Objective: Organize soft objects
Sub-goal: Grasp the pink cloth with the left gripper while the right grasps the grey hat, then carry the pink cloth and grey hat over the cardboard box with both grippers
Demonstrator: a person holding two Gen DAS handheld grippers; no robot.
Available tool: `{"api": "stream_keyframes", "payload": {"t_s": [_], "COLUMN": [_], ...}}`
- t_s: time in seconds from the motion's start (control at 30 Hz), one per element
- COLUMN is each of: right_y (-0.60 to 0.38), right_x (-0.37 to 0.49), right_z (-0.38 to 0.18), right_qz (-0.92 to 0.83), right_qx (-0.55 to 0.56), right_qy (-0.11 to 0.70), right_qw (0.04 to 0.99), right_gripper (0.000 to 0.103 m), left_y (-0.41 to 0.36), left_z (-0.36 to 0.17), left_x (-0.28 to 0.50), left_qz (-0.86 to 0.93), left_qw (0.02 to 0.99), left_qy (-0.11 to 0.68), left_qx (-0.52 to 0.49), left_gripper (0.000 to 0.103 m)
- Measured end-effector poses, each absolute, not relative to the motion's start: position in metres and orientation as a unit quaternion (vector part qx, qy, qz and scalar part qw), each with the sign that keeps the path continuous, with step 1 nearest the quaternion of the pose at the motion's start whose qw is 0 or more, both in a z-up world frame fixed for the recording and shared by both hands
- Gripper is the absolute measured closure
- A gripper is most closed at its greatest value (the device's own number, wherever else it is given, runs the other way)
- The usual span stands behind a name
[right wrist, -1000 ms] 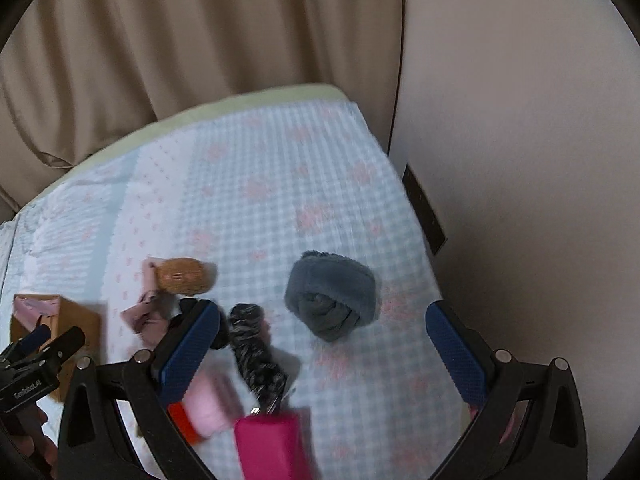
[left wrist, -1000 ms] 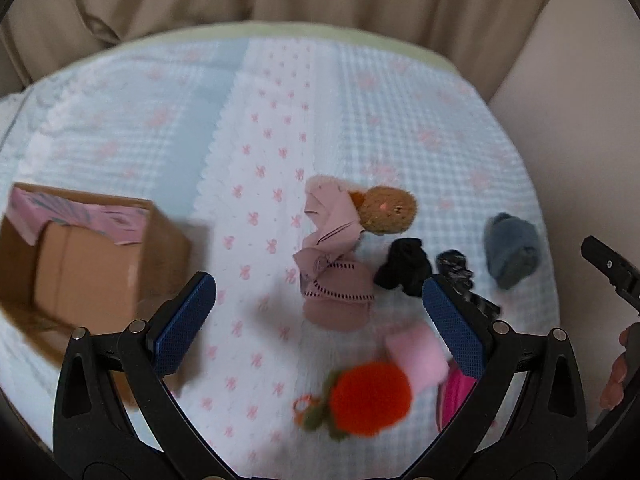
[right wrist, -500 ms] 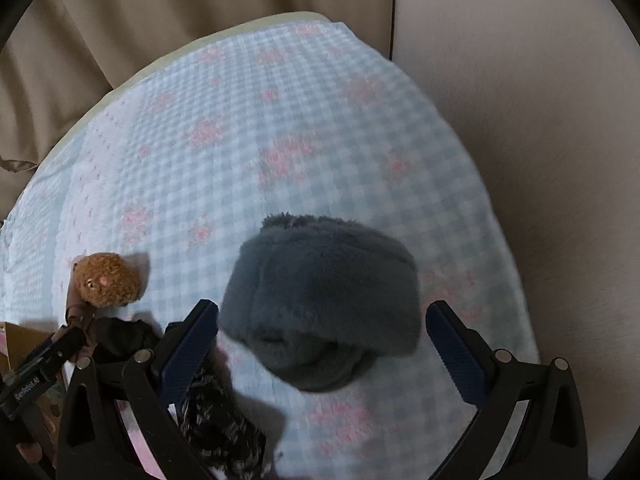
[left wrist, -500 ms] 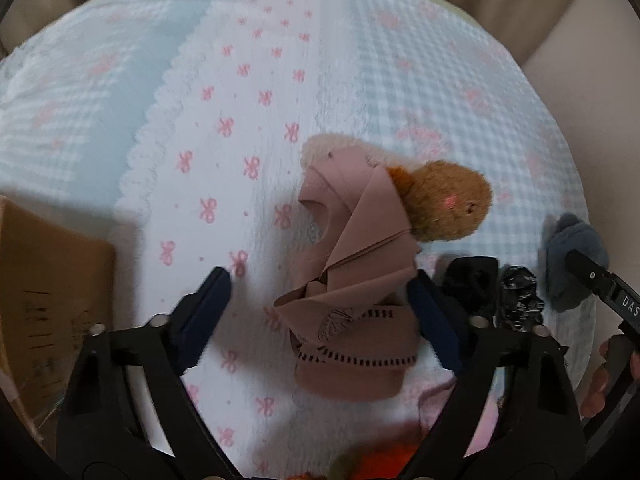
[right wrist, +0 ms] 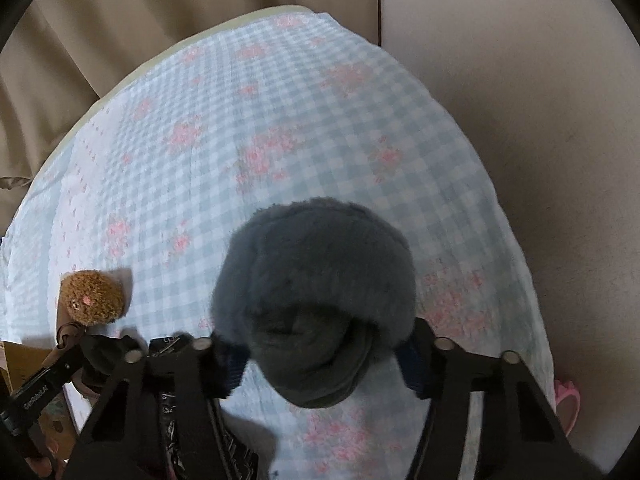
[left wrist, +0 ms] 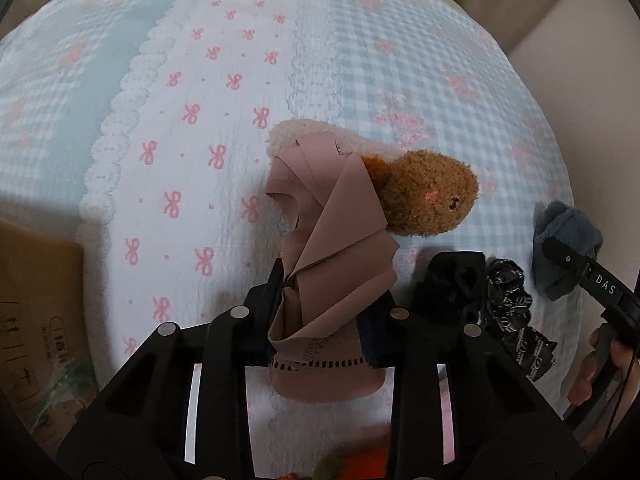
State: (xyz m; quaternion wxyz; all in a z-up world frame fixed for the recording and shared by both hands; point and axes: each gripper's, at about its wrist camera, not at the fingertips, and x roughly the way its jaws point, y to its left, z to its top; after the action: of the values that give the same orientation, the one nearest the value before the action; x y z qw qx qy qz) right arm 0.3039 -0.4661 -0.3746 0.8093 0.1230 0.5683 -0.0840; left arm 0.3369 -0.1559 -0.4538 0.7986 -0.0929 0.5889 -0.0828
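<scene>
Both hand-held grippers dropped: left (left wrist: 320, 320) clamps pink cloth (left wrist: 332, 240); right (right wrist: 320, 364) closing around grey plush (right wrist: 316, 276).

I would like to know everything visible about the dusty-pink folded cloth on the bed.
The dusty-pink folded cloth looks like thin, smooth fabric, pleated into overlapping layers, with a dark dashed line printed near its lower end. It lies on the white bow-patterned bedcover. Its upper part rests against the brown plush toy and overlaps a cream fleecy piece. The left gripper is shut on its lower part, bunching the folds.
</scene>
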Motion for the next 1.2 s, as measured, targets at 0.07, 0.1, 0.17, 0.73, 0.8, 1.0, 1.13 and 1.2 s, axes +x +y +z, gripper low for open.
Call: {"api": "stream_keyframes", "payload": {"t_s": [0.07, 0.1, 0.17, 0.73, 0.8, 1.0, 1.13, 1.2], "right_y": [-0.467, -0.467, -0.467, -0.434, -0.426, -0.382, -0.338, -0.309], "right_x": [0.301, 0.3, 0.297, 0.256, 0.247, 0.228, 0.212, 0.207], "right_z": [-0.37, -0.367, -0.36, -0.214, -0.192, -0.132, -0.104, -0.091], "right_qz": [-0.085, -0.086, -0.085, -0.068, -0.065, -0.044, -0.023, -0.012], "right_qx": [0.125, 0.127, 0.13, 0.112, 0.109, 0.095, 0.085, 0.081], "right_qy": [0.563, 0.561, 0.556, 0.495, 0.488, 0.473, 0.467, 0.467], "right_qw": [0.812, 0.813, 0.816, 0.859, 0.863, 0.875, 0.88, 0.881], "right_gripper": [0.053, 0.054, 0.056, 0.056, 0.056, 0.056, 0.056, 0.056], "left_y": [-0.156, -0.156, -0.158, -0.15, -0.143, -0.106, -0.068, -0.047], "left_z": [-0.449, -0.447, -0.441, -0.309, -0.286, -0.221, -0.187, -0.175], "left_x": [0.336, 0.335, 0.335, 0.301, 0.291, 0.262, 0.243, 0.234], "left_qz": [-0.083, -0.082, -0.084, -0.104, -0.106, -0.106, -0.1, -0.098], "left_qw": [0.801, 0.802, 0.805, 0.849, 0.855, 0.87, 0.878, 0.881], "left_qy": [0.586, 0.584, 0.581, 0.508, 0.498, 0.469, 0.454, 0.449], "left_qx": [-0.094, -0.092, -0.089, -0.1, -0.102, -0.11, -0.111, -0.109], "left_gripper": [0.077, 0.077, 0.078, 0.078, 0.078, 0.078, 0.078, 0.078]}}
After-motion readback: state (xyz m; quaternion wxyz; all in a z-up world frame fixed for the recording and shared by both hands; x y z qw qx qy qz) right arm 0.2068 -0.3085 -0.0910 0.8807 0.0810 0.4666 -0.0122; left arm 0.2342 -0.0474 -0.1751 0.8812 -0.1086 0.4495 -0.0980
